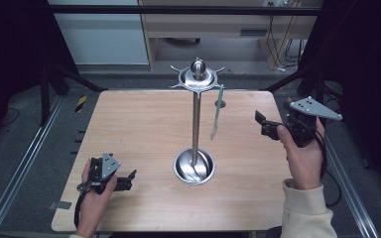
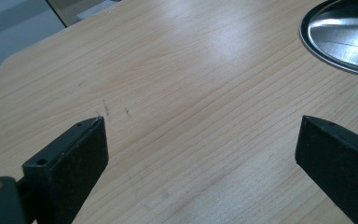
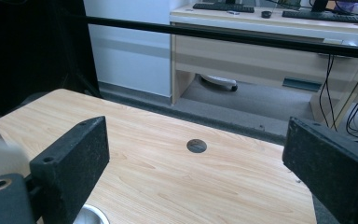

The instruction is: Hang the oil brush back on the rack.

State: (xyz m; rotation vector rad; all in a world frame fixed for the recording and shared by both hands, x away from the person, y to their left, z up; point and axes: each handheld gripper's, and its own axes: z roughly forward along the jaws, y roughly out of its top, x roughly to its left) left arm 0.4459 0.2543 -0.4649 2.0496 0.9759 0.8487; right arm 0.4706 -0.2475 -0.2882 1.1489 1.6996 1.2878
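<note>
The left claw (image 1: pixel 129 179) sits low over the near left part of the wooden surface (image 1: pixel 144 129), held in the person's left hand (image 1: pixel 94 196), its jaws spread wide with nothing between them. In the left gripper view, bare wood grain with a few faint scratches lies between and ahead of that claw (image 2: pixel 200 154), and the rim of a round metal base (image 2: pixel 340 37) shows ahead and to its right. In the high view that round metal base (image 1: pixel 194 167) lies just beyond the left claw's tips, toward the surface's middle, and carries an upright metal pole (image 1: pixel 196 124) topped by a hooked ring and a ball (image 1: pixel 197 72). A slim greenish utensil (image 1: pixel 217 113) hangs from one hook, between the pole and the right claw (image 1: pixel 263 124). The right claw is held above the surface's right edge in the right hand (image 1: pixel 302 158), jaws wide apart and empty, pointing toward the hanging utensil but well apart from it. In the right gripper view, a small round hole (image 3: pixel 196 145) in the surface lies ahead between that claw's jaws (image 3: pixel 196 168); beyond the edge are a grey floor and a desk (image 3: pixel 270 42).
</note>
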